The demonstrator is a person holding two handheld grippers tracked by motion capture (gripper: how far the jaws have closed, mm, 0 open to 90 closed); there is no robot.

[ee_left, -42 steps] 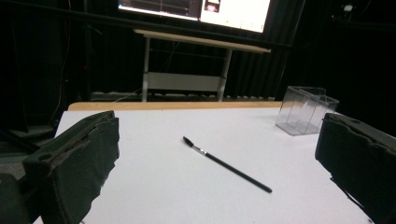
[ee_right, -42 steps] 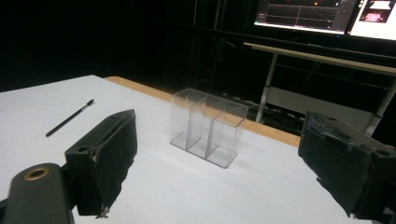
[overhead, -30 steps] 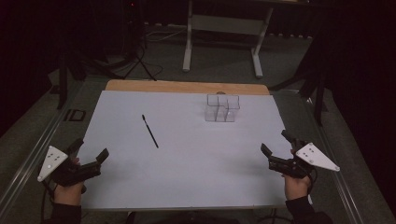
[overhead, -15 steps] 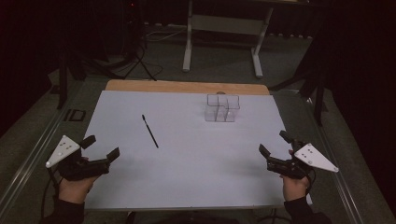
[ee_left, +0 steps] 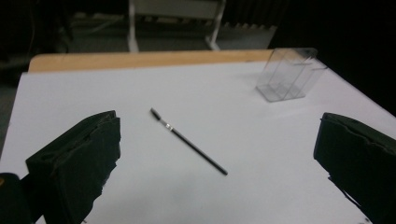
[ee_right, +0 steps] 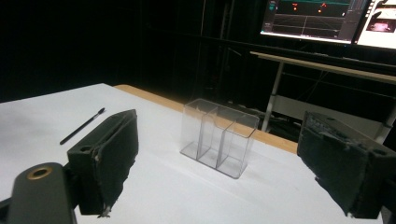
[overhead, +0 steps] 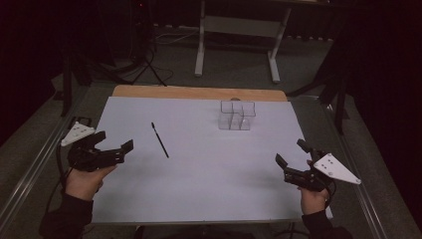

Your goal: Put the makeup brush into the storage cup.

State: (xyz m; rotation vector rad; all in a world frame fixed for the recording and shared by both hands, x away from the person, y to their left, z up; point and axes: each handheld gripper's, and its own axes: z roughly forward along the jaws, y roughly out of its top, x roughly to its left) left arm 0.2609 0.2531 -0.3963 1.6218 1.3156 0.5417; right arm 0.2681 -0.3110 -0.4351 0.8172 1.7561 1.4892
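Your left gripper is the nearer one: the thin black brush lies on the white table just ahead of its jaws, toward the far left corner, long axis running diagonally from far-left to near-right. Both jaws stand wide open and hold nothing; same for the right gripper, well apart near the right edge. The clear compartment organiser sits upright by the far edge, right of centre
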